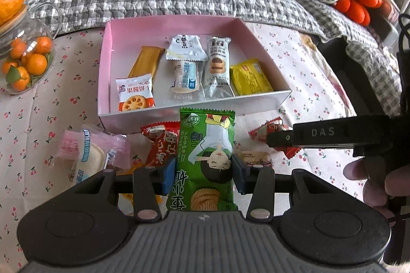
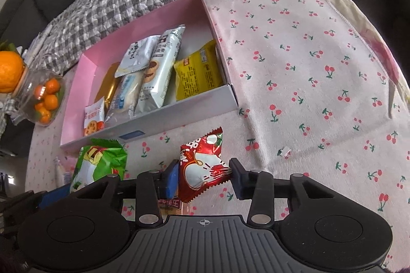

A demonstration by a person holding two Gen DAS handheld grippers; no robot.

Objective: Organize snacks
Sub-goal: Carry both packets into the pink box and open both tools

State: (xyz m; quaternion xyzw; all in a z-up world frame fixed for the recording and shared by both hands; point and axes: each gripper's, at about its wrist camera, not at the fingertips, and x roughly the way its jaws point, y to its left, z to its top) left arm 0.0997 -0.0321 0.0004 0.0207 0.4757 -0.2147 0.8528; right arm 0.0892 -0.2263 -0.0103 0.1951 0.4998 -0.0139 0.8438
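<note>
Six snacks [image 1: 214,68] inside box [image 1: 107,63]

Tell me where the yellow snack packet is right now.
The yellow snack packet lies inside the pink box at its right end, beside the tall silver biscuit pack; the right wrist view shows it against the box's right wall.

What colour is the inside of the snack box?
Pink inside the box, with white outer walls; clearest in the left wrist view.
</note>
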